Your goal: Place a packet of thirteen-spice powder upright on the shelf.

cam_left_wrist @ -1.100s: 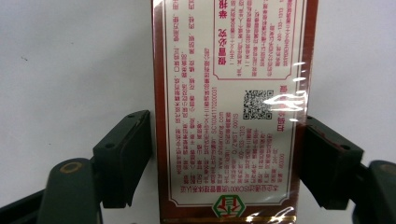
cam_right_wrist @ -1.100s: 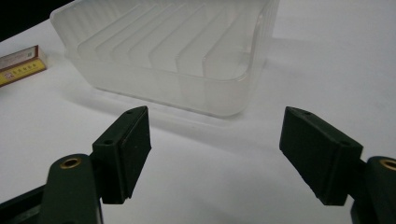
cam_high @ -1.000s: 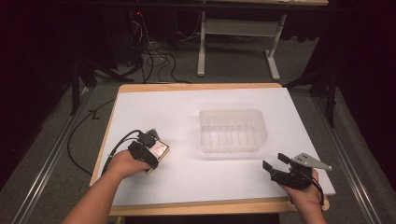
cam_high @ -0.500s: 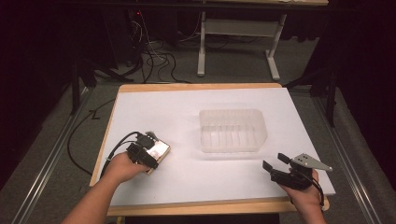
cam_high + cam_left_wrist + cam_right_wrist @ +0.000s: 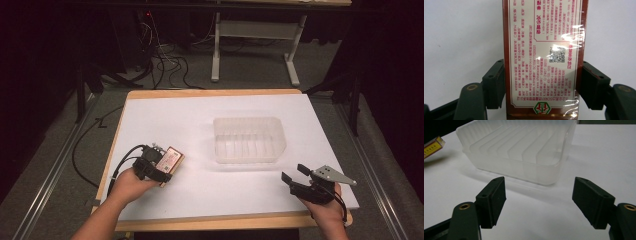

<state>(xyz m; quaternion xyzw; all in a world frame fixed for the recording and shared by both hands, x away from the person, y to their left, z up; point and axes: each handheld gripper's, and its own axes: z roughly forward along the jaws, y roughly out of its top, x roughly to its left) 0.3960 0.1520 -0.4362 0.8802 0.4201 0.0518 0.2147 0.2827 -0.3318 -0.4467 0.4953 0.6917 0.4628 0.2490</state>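
From the high view, we see the left gripper (image 5: 156,167) at the white table's (image 5: 200,125) near left, its jaws hidden beneath a small printed box (image 5: 169,159). The right gripper (image 5: 295,178) hangs released at the near right; a clear ribbed plastic tray (image 5: 249,139) sits between them, farther back.

In the left gripper view, we find both pads pressed against the box's (image 5: 544,55) long sides, clenched on it; its far end is cut off.

In the right gripper view, the jaws gape before the tray (image 5: 519,147); the box's (image 5: 432,146) corner pokes in at the left edge.
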